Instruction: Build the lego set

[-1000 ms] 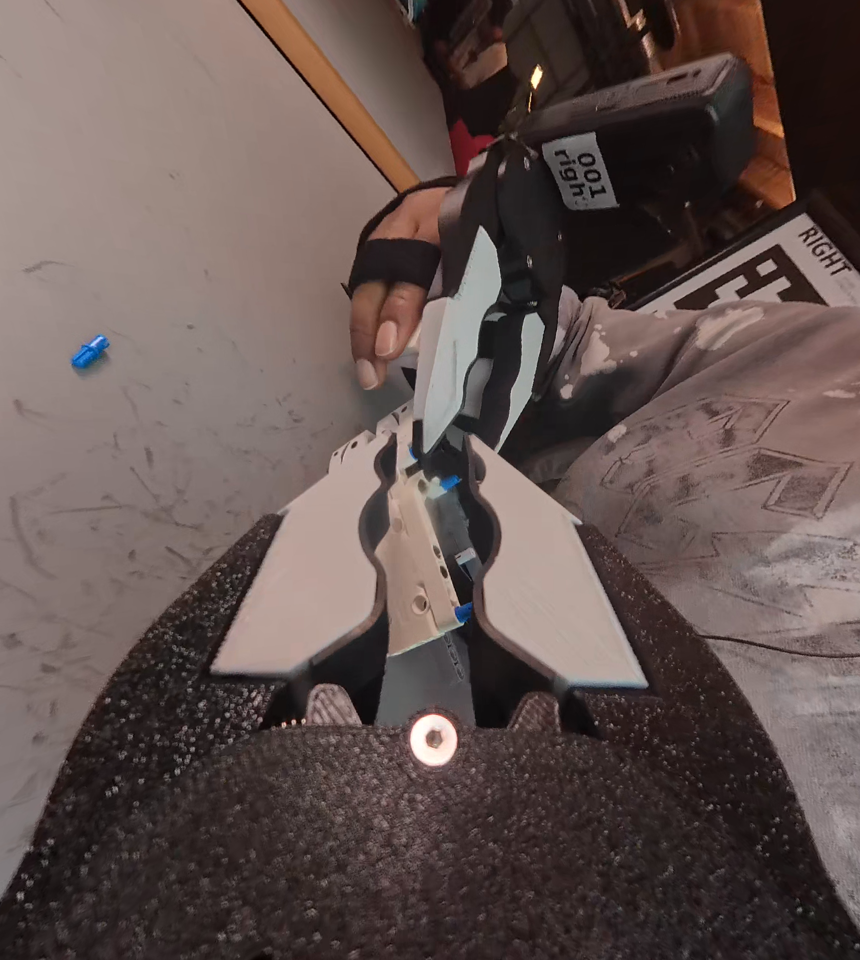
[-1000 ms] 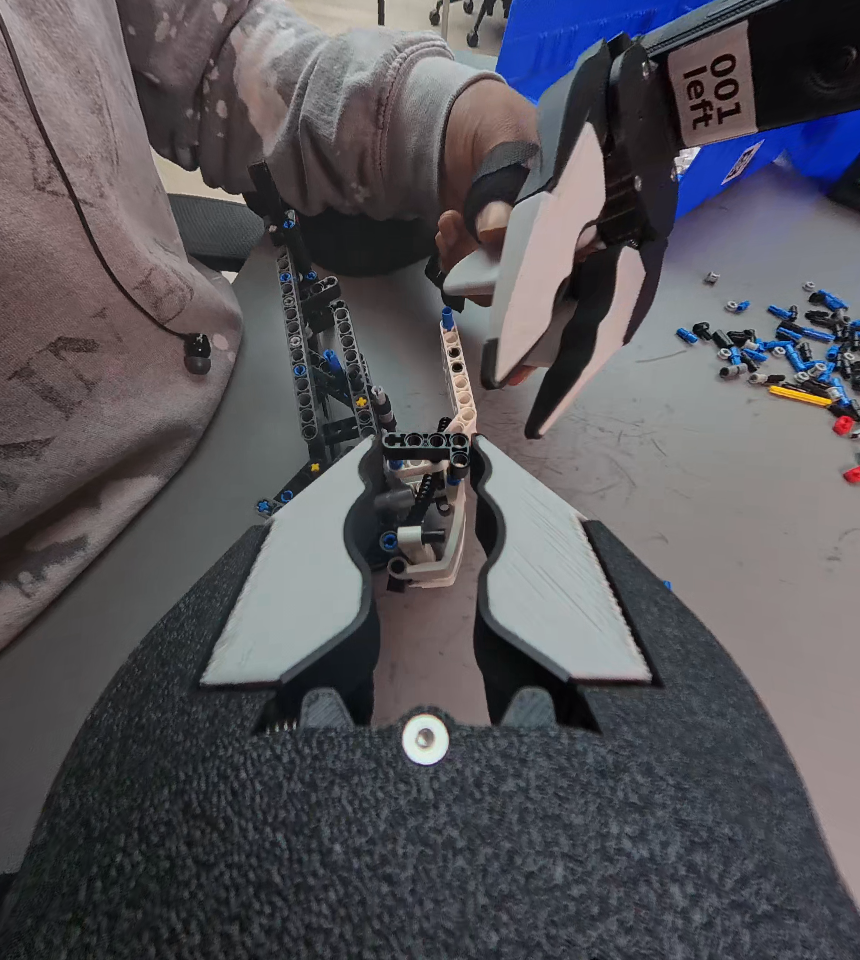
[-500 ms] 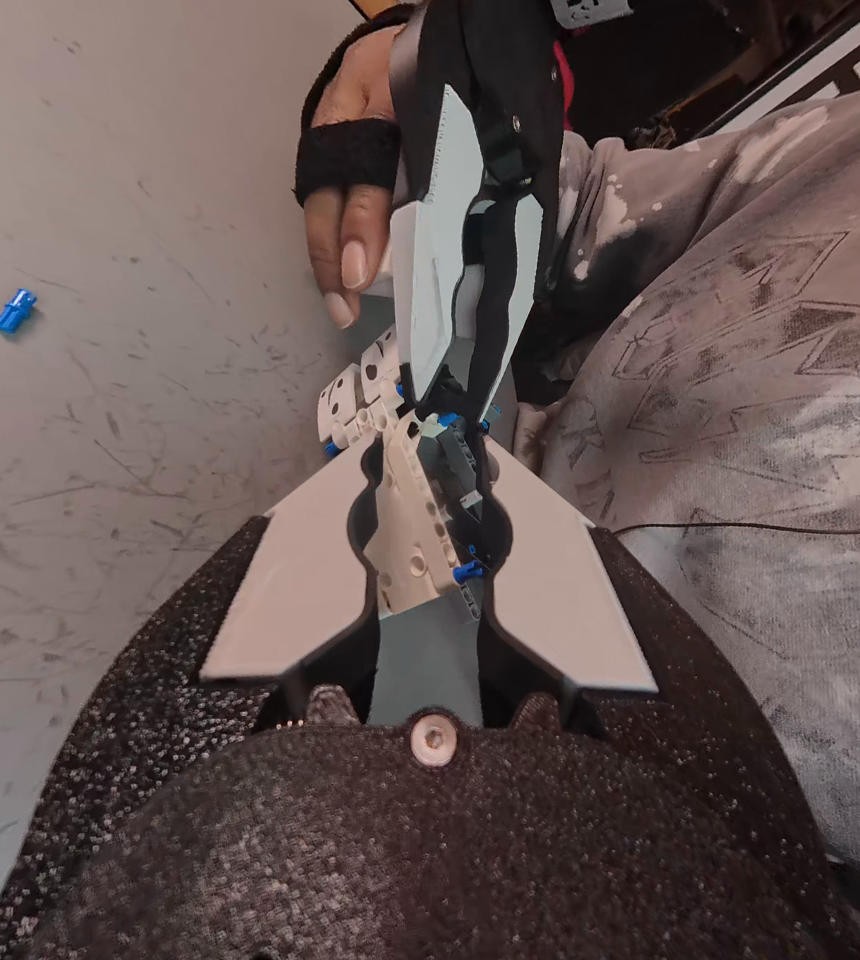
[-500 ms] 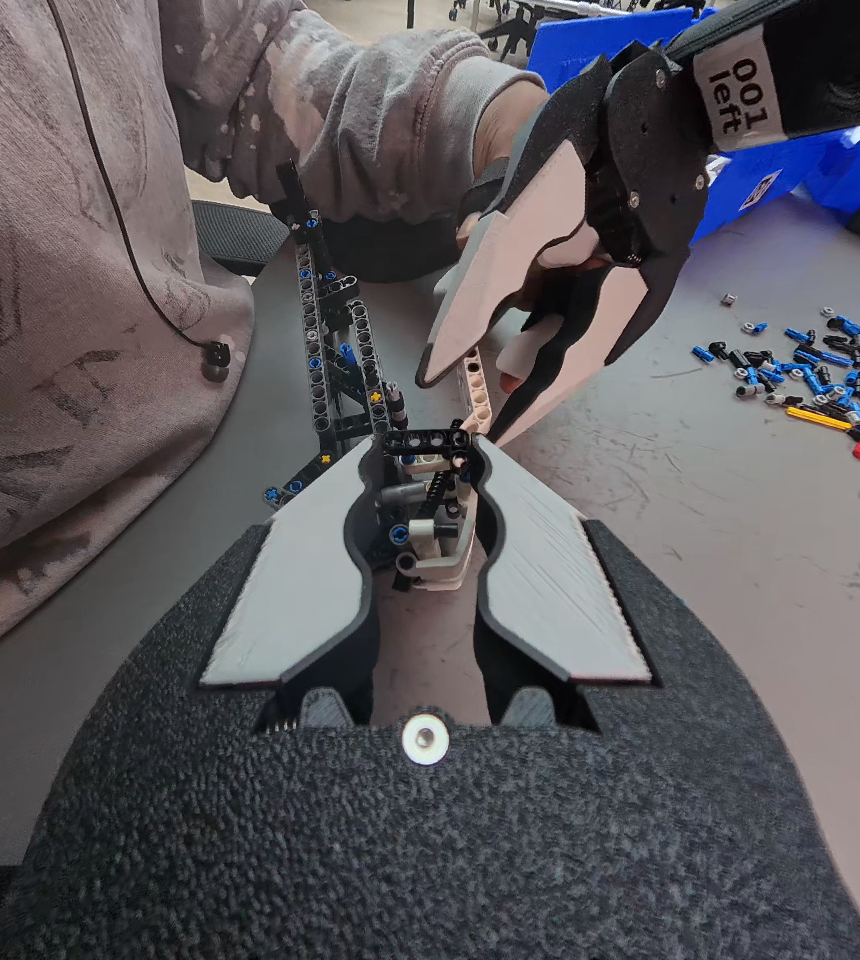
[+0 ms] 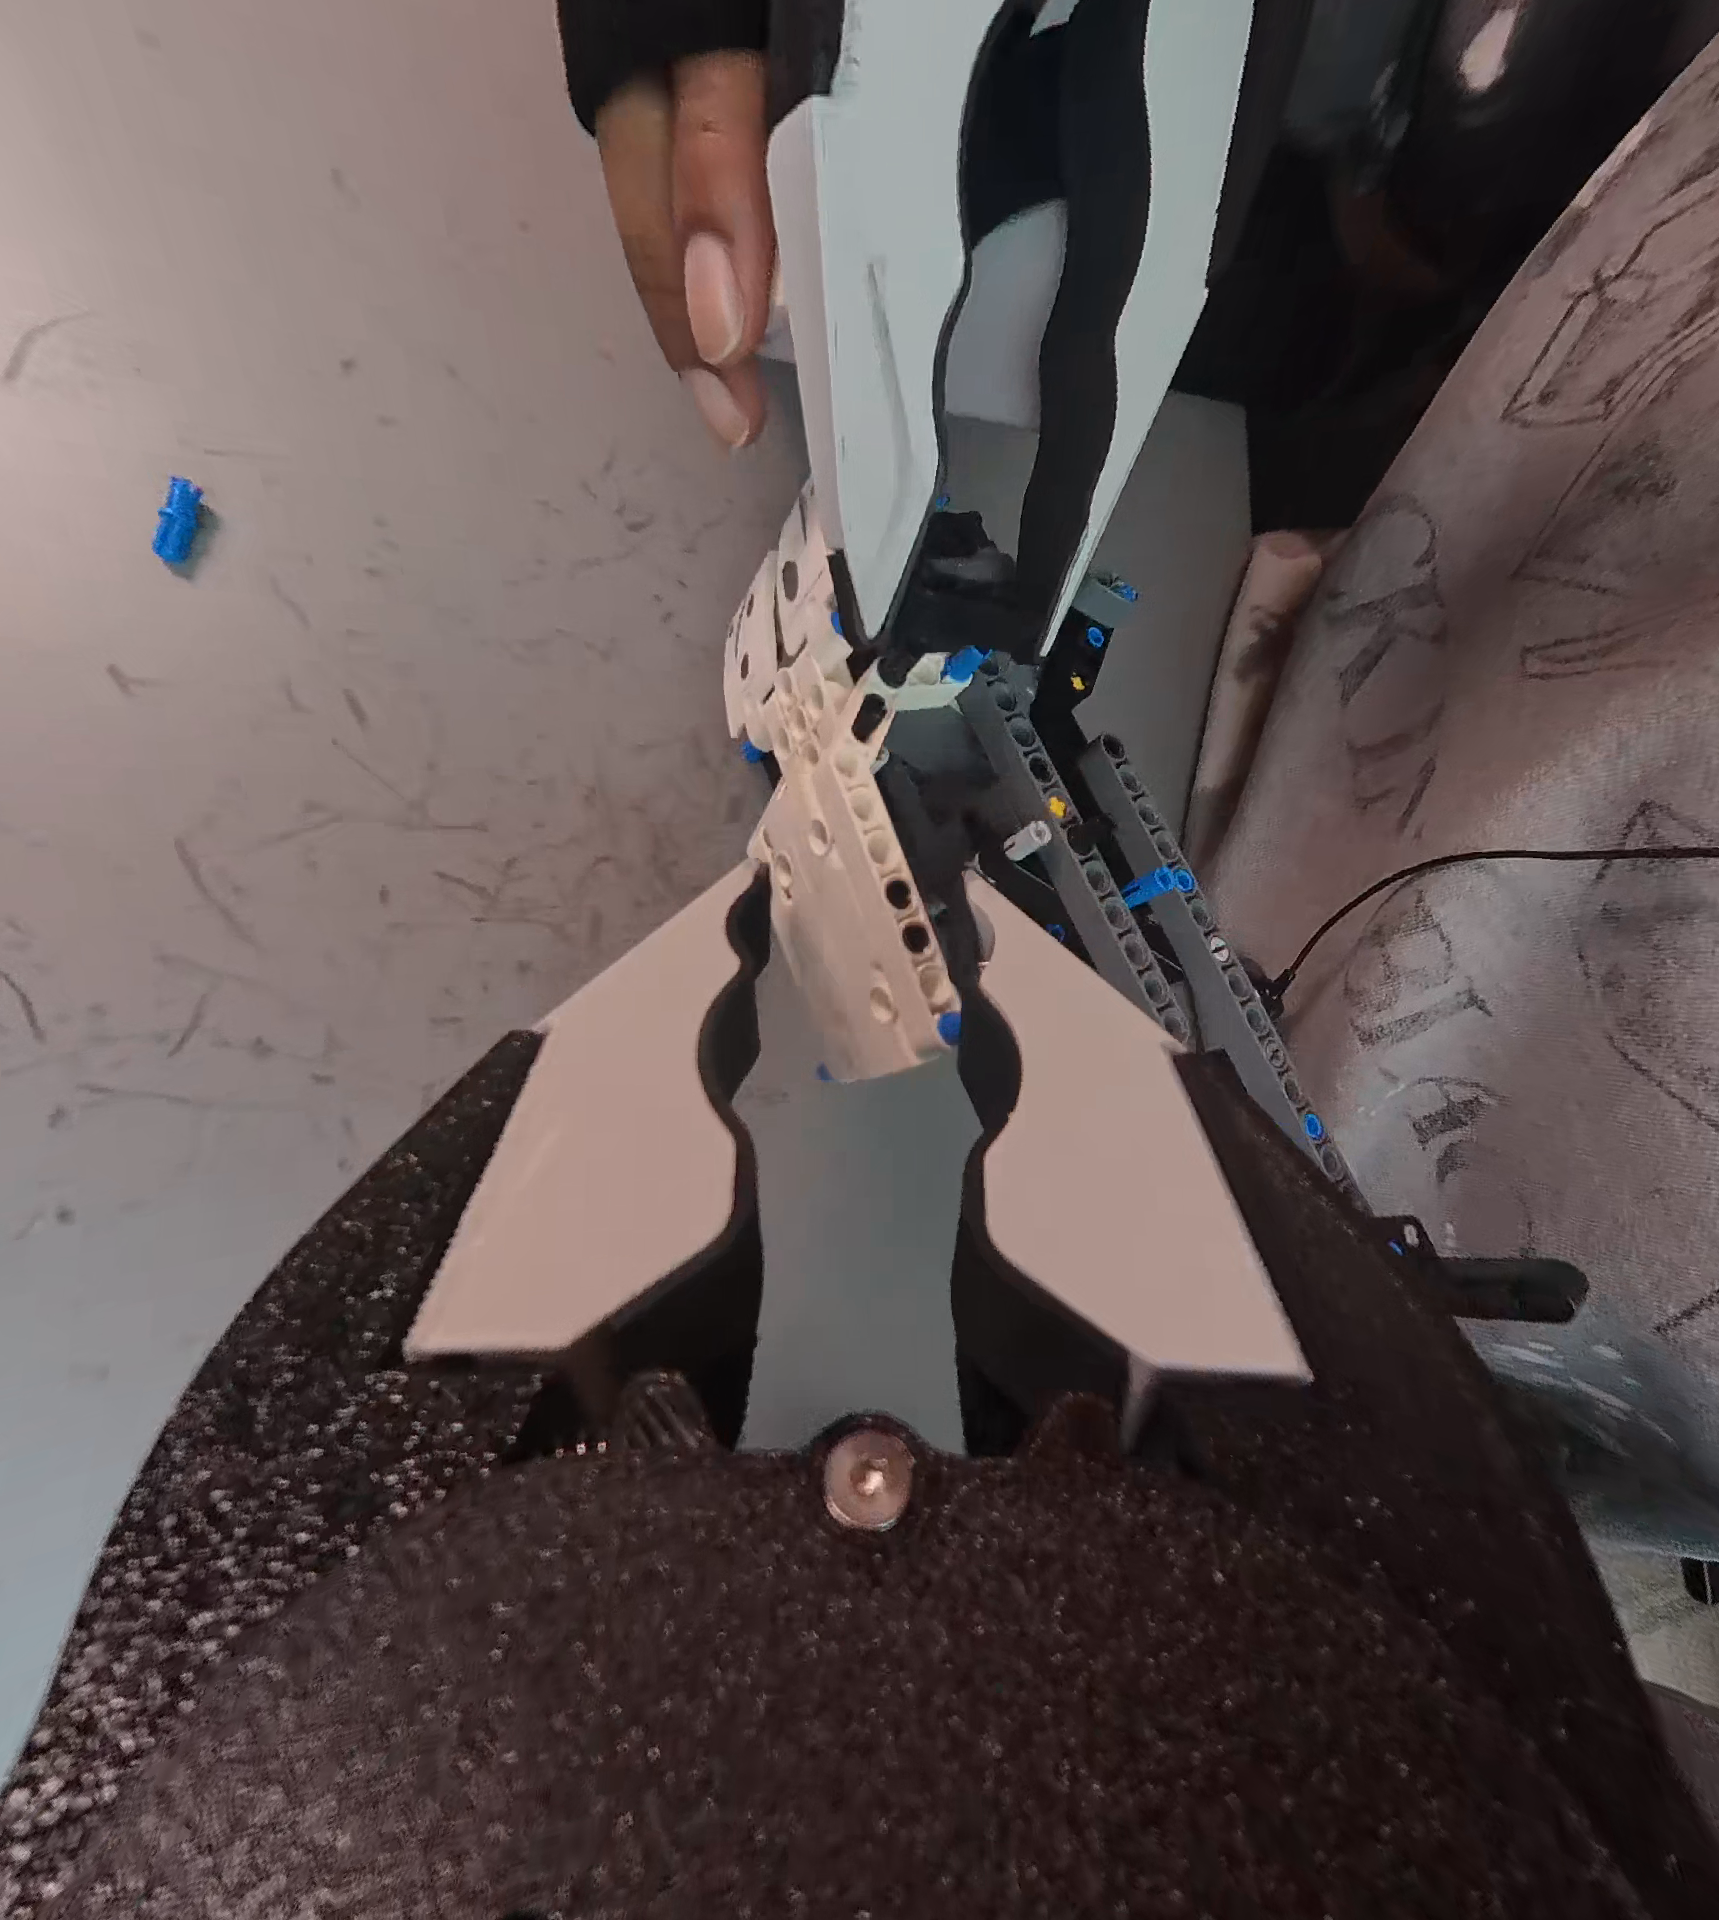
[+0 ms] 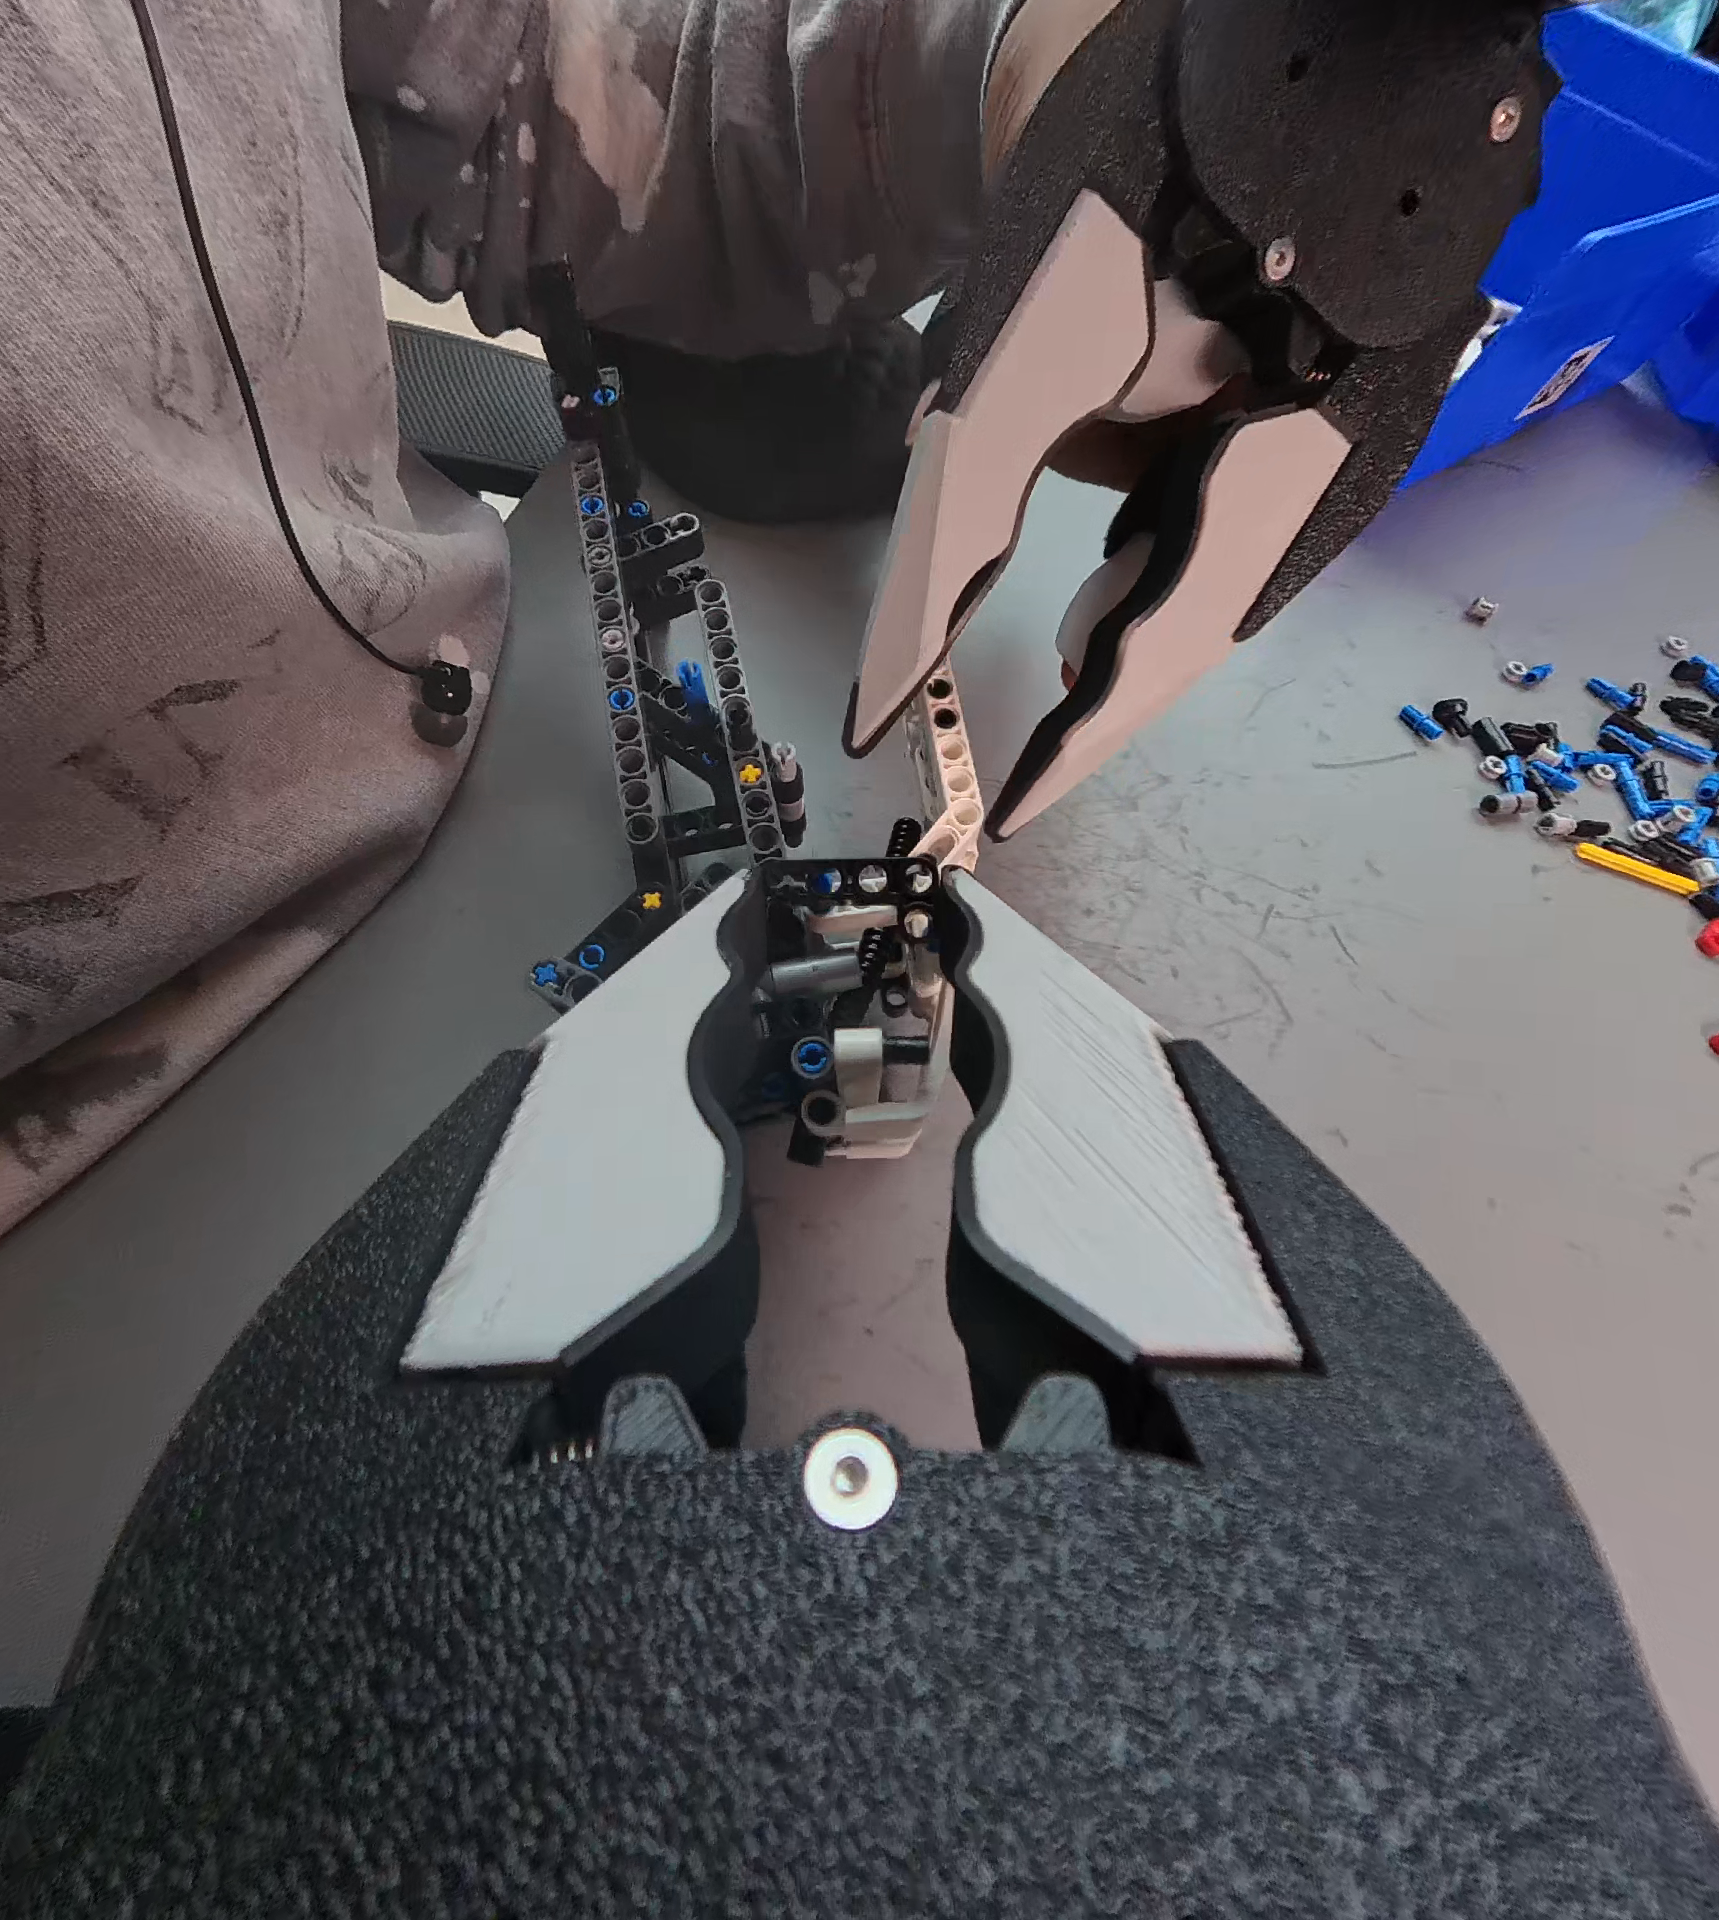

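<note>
The lego model [image 6: 673,727] is only partly framed, the right gripper [image 6: 850,883] clamping its end, left gripper [image 6: 922,779] jaws parted around a white beam [image 6: 954,758], many loose pieces [image 6: 1644,779] left on the table [image 6: 1354,1039].

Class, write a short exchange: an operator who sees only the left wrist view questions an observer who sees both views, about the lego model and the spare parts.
Operator: Where are the spare parts? I see only one blue pin on the table.
Observer: A pile of loose pieces lies on the table, at the right side of the right wrist view, with blue bins behind it.
Operator: How does the right gripper hold the lego model?
Observer: Its fingertips close on a short black beam at the model's near end.
</note>
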Available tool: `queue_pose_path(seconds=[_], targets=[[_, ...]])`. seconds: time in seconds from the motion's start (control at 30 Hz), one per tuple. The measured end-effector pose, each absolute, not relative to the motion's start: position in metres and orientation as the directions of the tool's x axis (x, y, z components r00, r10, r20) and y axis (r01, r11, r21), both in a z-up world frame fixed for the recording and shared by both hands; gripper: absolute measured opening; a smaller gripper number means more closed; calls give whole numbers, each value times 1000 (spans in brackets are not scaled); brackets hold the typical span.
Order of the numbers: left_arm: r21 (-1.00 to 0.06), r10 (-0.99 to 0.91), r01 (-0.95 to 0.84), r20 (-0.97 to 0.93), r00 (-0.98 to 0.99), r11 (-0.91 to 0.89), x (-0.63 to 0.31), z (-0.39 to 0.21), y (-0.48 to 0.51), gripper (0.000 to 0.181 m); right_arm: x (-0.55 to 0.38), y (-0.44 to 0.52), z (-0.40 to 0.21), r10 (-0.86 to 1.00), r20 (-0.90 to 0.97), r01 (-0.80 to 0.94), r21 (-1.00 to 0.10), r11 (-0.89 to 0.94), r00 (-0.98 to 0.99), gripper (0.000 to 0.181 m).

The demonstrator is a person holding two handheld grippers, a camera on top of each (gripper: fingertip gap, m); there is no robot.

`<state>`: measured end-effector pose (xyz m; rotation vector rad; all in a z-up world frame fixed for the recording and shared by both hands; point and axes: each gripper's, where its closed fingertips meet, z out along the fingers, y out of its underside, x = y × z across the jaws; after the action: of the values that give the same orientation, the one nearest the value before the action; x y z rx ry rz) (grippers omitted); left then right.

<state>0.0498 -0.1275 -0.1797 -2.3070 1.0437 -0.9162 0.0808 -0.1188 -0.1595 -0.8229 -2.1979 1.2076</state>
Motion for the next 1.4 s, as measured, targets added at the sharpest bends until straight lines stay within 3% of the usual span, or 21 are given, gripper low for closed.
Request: queue_pose_path(seconds=[0.3, 1.4], targets=[[-648, -815, -519, 307, 492, -557, 50, -184, -112, 17, 79, -117, -161, 685, 149, 318, -802, 506, -713, 32], [-690, -799, -459, 304, 519, -560, 54, -178, -108, 16, 78, -113, -162, 772, 187, 364, -798, 480, -607, 32]])
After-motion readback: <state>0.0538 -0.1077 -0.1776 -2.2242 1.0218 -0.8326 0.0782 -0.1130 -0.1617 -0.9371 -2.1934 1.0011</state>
